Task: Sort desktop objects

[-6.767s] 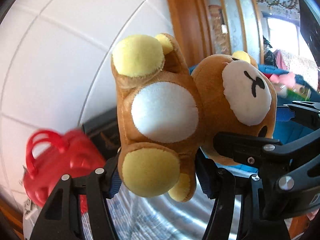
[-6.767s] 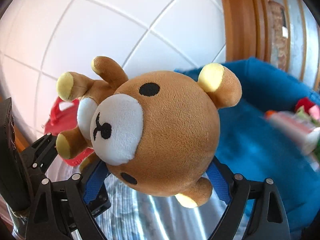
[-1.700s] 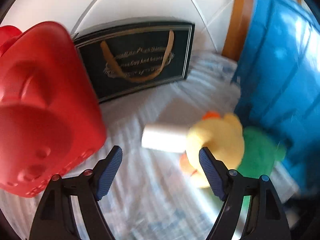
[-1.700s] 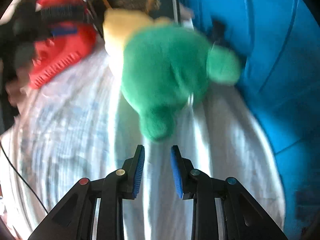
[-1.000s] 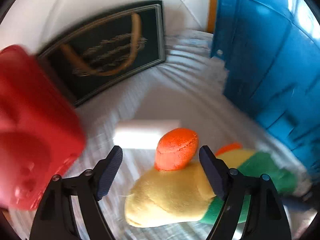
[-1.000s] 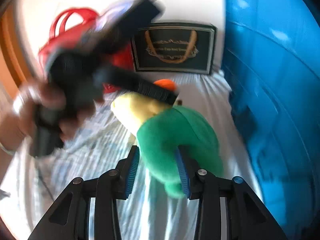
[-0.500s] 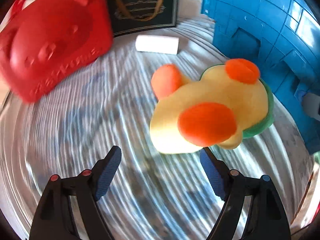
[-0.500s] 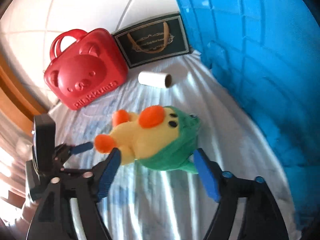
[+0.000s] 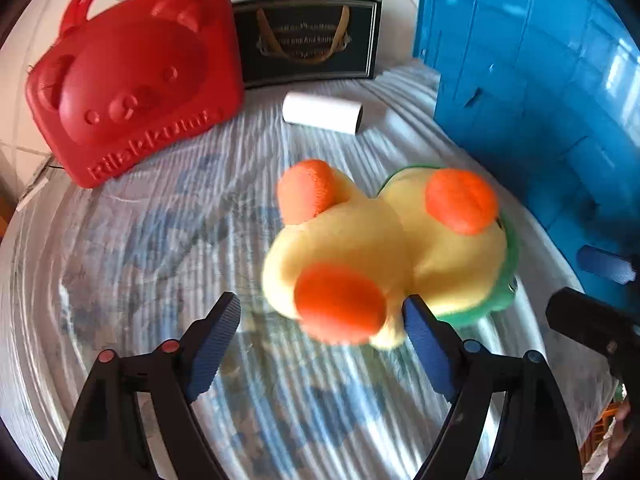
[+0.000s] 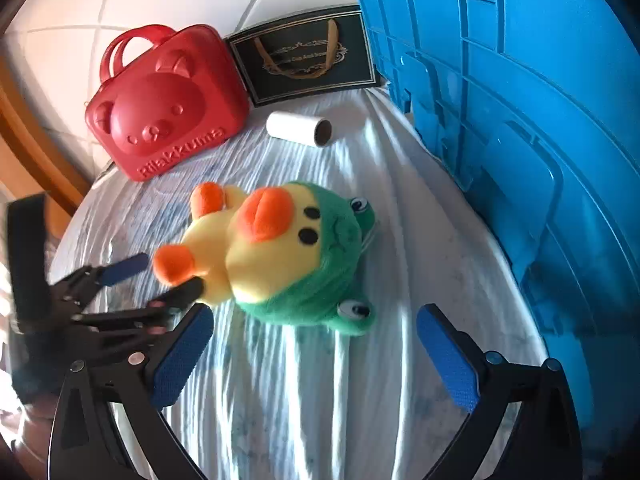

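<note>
Since half a second ago I see the left gripper (image 9: 322,334) has closed in on the plush duck (image 9: 384,256), whose orange foot now sits between its wide-open blue pads (image 9: 212,344); they grip nothing. The right gripper (image 10: 316,354) is also spread wide and empty, hanging just short of the duck's green frog hood (image 10: 332,280). The duck (image 10: 272,248) lies on its back on the striped white cloth (image 10: 300,400), feet toward the left gripper (image 10: 152,280). On the right the blue plastic crate (image 10: 520,120) walls off that side, with a strip of bare cloth between it and the hood. Farther back lie a white paper roll (image 10: 298,128), a red bear-shaped case (image 10: 160,112) and a dark gift bag (image 10: 308,60) against the tiled wall. Cloth lies open in front of both grippers.
</note>
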### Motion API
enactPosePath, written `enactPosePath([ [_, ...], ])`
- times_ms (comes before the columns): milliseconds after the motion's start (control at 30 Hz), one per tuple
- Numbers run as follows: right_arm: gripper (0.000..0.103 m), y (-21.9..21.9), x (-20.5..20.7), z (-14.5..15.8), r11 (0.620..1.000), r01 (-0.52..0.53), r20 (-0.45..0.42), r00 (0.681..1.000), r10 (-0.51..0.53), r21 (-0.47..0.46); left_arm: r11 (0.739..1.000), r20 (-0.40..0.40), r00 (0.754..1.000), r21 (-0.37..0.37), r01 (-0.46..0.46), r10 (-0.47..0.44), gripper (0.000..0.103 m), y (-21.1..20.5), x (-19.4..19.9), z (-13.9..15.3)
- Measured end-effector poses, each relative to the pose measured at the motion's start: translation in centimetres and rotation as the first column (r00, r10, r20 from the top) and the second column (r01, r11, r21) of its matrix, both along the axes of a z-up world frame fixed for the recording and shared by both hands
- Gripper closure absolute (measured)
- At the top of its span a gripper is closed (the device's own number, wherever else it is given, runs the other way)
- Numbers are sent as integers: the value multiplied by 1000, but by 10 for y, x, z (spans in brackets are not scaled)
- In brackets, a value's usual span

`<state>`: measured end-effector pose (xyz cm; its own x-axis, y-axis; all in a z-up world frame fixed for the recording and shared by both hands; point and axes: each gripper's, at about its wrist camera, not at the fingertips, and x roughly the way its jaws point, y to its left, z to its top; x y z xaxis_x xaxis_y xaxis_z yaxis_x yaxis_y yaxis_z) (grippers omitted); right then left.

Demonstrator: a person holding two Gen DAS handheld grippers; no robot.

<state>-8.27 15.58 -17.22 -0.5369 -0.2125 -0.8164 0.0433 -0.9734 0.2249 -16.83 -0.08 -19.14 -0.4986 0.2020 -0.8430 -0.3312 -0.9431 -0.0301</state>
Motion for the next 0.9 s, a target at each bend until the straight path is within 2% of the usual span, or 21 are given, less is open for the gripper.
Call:
enactPosePath([
  [100, 0, 0, -12, -8, 1000, 2, 38, 999, -3, 23, 1000, 23, 1000, -27, 11, -11, 20, 8, -3, -13],
  [200, 0, -2, -22, -15, 1000, -3, 54, 999, 2, 29, 998, 11, 1000, -49, 27, -27, 20, 10, 2, -17],
  [400, 0, -16, -37, -35, 999, -35, 102, 994, 31, 38, 997, 60, 998, -71, 30, -26, 18, 8, 3, -35],
  [467, 0, -21, -42, -40, 997, -54, 103, 994, 48, 55, 997, 60, 998, -68, 29, -25, 18, 9, 0, -37],
  [600, 0, -24, -51, -50, 997, -79, 125, 989, 76, 14, 998, 48, 998, -61, 35, -32, 18, 9, -3, -37],
  [900, 0, -28, -63, -50, 995, -97, 129, 987, 97, -4, 998, 48, 997, -27, 62, -60, 19, 9, -15, -42],
])
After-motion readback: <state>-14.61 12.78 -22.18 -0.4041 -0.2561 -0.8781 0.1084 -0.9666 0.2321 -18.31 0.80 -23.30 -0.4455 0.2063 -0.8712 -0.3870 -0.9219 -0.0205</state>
